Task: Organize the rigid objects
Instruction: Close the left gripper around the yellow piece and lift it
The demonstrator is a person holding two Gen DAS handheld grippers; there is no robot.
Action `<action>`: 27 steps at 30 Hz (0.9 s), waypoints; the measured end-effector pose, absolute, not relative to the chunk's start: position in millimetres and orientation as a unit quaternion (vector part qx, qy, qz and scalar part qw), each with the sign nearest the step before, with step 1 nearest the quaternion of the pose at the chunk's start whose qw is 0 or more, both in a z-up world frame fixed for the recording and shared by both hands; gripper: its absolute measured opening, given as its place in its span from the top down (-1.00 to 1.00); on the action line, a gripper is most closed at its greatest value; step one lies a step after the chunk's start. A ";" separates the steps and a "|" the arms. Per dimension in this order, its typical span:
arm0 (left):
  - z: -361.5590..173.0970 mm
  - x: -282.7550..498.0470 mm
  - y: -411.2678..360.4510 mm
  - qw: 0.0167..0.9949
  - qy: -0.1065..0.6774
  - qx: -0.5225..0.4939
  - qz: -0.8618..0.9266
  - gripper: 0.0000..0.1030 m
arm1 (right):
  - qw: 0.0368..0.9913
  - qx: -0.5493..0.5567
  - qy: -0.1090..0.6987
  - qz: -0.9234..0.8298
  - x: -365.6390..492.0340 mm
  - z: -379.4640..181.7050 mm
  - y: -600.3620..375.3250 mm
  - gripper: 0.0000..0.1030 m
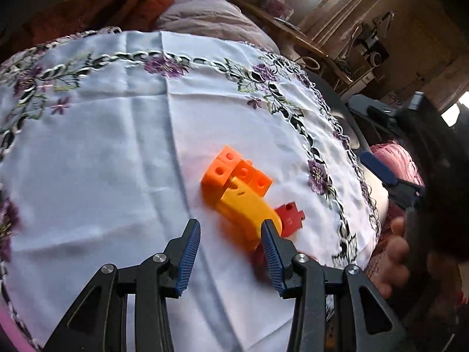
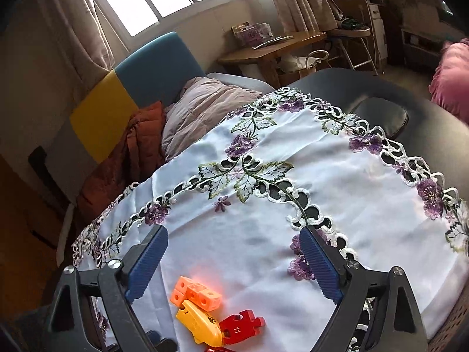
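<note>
An orange block piece [image 1: 234, 176] with round holes, a yellow curved piece [image 1: 249, 208] and a red puzzle-shaped piece [image 1: 290, 217] lie touching in a cluster on the white embroidered tablecloth [image 1: 117, 146]. My left gripper [image 1: 231, 228] is open and empty, its right finger just in front of the yellow piece. In the right wrist view the orange piece [image 2: 196, 293], yellow piece [image 2: 199, 322] and red piece [image 2: 240, 325] lie low between the fingers of my open, empty right gripper [image 2: 234, 240], which hovers above them.
The cloth's purple flower border [image 2: 243, 146] runs around the dark table [image 2: 381, 94]. Behind it are a chair with quilts [image 2: 199, 105] and a wooden desk [image 2: 272, 50]. The right gripper's finger [image 1: 378, 170] and a hand [image 1: 392, 252] show at the table's right edge.
</note>
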State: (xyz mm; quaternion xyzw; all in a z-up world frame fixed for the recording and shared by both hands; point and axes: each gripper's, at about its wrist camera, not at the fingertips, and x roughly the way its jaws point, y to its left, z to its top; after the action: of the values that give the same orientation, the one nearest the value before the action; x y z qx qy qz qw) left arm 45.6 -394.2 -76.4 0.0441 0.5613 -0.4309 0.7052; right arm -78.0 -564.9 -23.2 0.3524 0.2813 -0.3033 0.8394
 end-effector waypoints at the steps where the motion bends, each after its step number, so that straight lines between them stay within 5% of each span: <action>1: -78.3 46.2 -399.0 0.702 0.565 0.042 -0.430 0.17 | 0.840 0.355 0.278 -0.302 -78.7 -22.8 -565.2 -0.79; 12: -94.6 42.3 -438.9 0.701 0.578 0.070 -0.411 0.11 | 0.836 0.376 0.275 -0.290 -80.3 -25.8 -568.5 -0.81; 16: -94.4 42.5 -441.6 0.710 0.563 0.098 -0.412 0.15 | 0.835 0.378 0.280 -0.285 -78.5 -28.0 -568.9 -0.81; 19: -95.2 48.0 -429.6 0.711 0.560 0.105 -0.412 0.44 | 0.832 0.382 0.286 -0.283 -77.6 -30.5 -570.1 -0.81; 27: -90.0 60.0 -369.5 0.719 0.555 0.120 -0.400 0.45 | 0.827 0.386 0.300 -0.277 -74.2 -36.0 -570.7 -0.82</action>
State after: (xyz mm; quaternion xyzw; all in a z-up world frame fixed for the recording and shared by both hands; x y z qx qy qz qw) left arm 60.0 -369.5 -90.0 0.1199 0.5554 -0.4002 0.7190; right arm -74.2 -570.7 -36.0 0.3863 0.2998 -0.2774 0.8270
